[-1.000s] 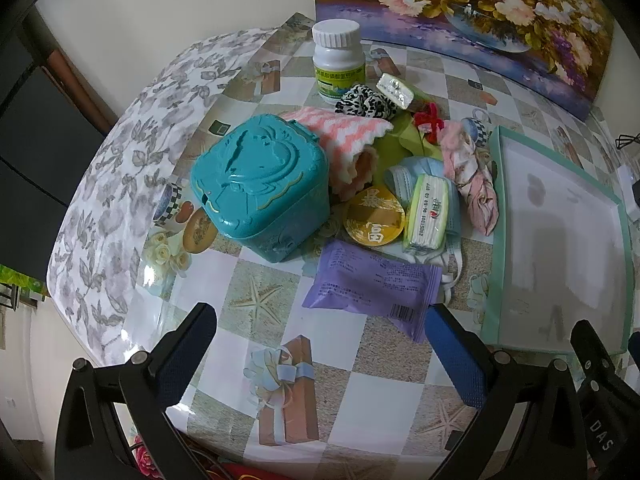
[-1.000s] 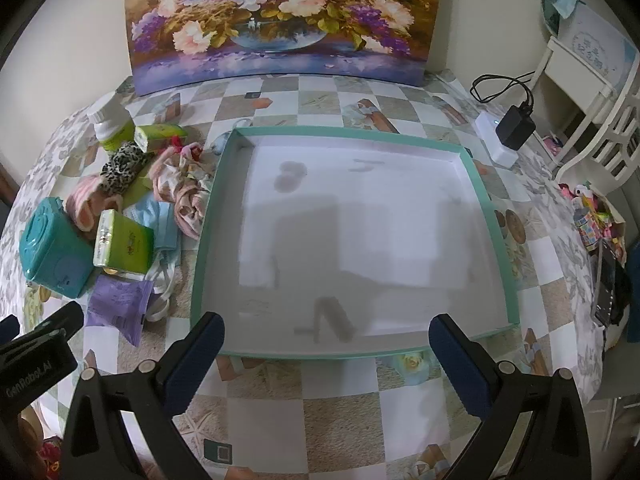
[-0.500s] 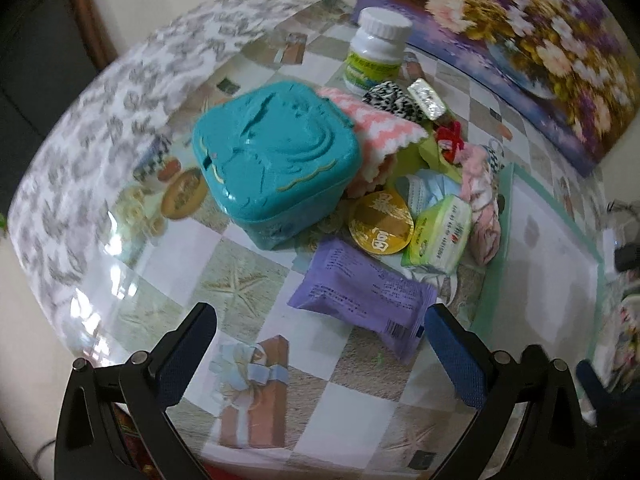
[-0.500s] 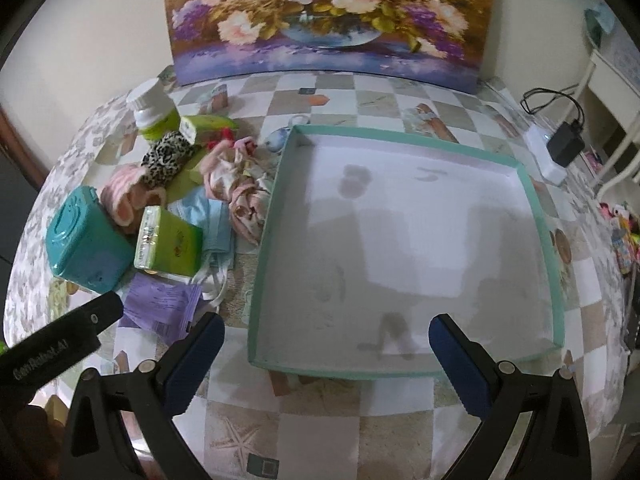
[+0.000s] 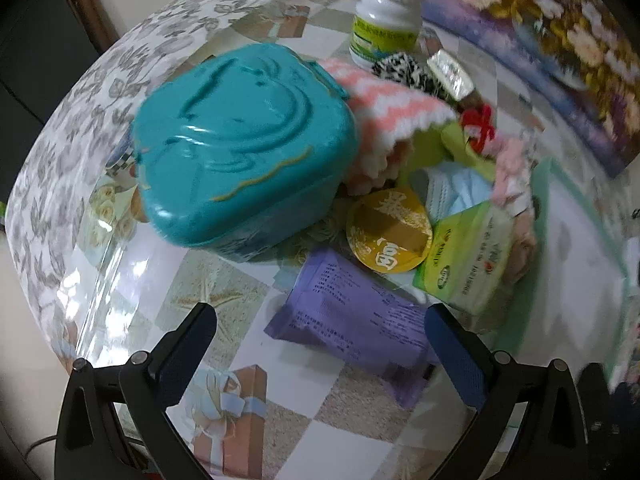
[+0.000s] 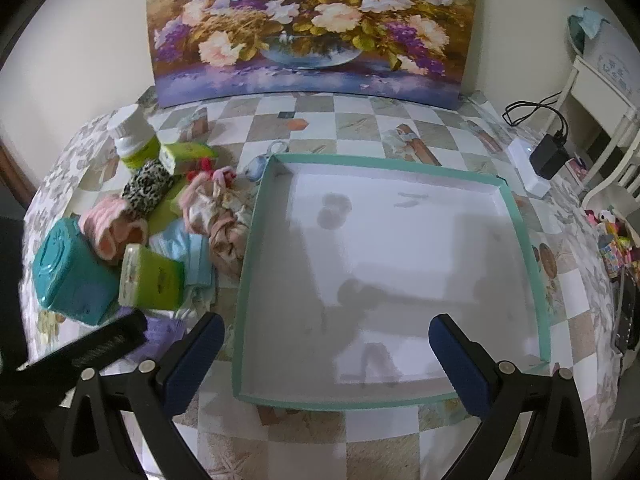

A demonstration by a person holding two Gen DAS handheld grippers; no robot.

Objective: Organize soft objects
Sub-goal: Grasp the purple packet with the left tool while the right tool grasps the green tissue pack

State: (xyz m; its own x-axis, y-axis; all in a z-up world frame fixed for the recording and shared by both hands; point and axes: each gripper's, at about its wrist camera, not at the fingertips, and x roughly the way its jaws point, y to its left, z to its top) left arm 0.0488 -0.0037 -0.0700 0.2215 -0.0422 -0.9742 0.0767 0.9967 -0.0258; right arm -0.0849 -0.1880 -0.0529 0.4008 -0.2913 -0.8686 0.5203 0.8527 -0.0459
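Note:
A pile of items lies left of a teal-rimmed white tray (image 6: 520, 236). In the left wrist view my open, empty left gripper (image 5: 320, 344) hangs just above a purple soft packet (image 5: 352, 316). Behind it are a green tissue pack (image 5: 464, 264), a blue face mask (image 5: 452, 192), a pink-and-white knitted cloth (image 5: 392, 108), a leopard scrunchie (image 5: 400, 70) and a pink fabric bundle (image 6: 216, 216). My right gripper (image 6: 320, 356) is open and empty over the tray's near edge.
A teal plastic box (image 5: 240, 140), a yellow round lid (image 5: 388, 236) and a white pill bottle (image 5: 386, 16) sit in the pile. A flower painting (image 6: 312, 28) leans on the back wall. A charger and cable (image 6: 544, 156) lie at the right.
My left gripper has moved forward and down toward the pile, now close over the purple packet. My right gripper has pulled back and tilted up; the tray looks farther off.

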